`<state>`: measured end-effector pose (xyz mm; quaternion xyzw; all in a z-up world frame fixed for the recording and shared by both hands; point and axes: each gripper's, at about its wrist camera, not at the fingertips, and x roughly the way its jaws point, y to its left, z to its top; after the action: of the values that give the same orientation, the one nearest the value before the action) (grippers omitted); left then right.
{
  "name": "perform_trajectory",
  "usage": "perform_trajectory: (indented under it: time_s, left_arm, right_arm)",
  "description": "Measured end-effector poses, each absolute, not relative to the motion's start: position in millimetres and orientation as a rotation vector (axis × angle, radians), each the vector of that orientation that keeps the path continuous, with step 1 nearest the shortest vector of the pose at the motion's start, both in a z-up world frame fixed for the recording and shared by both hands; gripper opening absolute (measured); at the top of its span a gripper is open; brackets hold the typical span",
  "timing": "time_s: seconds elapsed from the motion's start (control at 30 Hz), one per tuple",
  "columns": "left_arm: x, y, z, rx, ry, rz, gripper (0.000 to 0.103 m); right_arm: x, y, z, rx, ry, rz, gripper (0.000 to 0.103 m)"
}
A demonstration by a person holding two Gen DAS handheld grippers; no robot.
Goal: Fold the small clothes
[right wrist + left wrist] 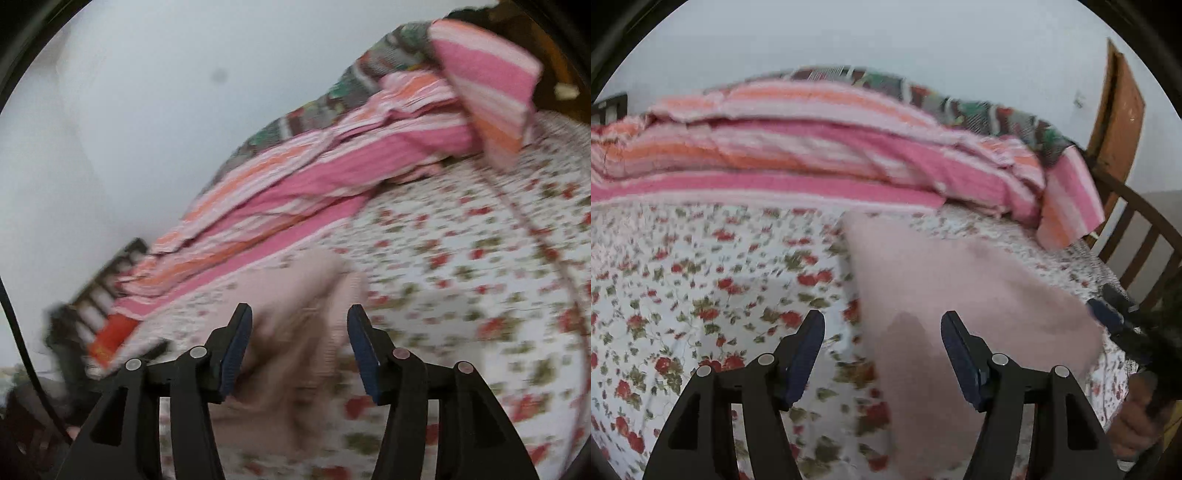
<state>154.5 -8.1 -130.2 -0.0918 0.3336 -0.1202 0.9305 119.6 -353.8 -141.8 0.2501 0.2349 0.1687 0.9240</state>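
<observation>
Nearest my lens, the left gripper (882,354) has its jaws standing apart with nothing pinched, hovering over the near part of the pale pink garment (953,295), which lies flat on the floral bedsheet (701,280). My right gripper (299,349) is parted too, above the same garment, gripping nothing. Beyond the garment, the striped pink blanket (812,158) is heaped up; past that, the wooden bed rail (1145,236). I judge a fold was just laid; next I'd take an edge squarely by both corners, keeping clear of the sheet beneath.

Both wrist views look down at bed (701,277).
</observation>
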Motion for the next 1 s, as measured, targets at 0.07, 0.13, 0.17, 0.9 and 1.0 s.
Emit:
perform_trajectory:
  time_s: [0.07,0.13,0.17,0.9,1.0]
  left_arm:
    - [169.5,-3.5,-140.1,-0.203,0.705,-0.259,0.063]
    - [181.5,-0.1,-146.1,-0.222,0.703,-0.274,0.063]
    - [187.5,1.5,-148.4,-0.235,0.699,-0.292,0.063]
    - [207.9,25.7,-171.8,-0.39,0.739,-0.566,0.066]
    - [198.4,24.2,-169.2,-0.374,0.739,-0.587,0.066]
  right_arm:
    - [127.3,-343.3,-139.6,0.533,0.505,0.373,0.055]
    - [141.4,-328.0,-139.0,0.512,0.551,0.337,0.054]
    - [149.0,-321.1,-139.9,0.495,0.574,0.307,0.049]
    - [115.9,-299.8,-162.1,0.295,0.668,0.171,0.022]
    - [104.7,-285.7,-147.6,0.232,0.628,0.192,0.043]
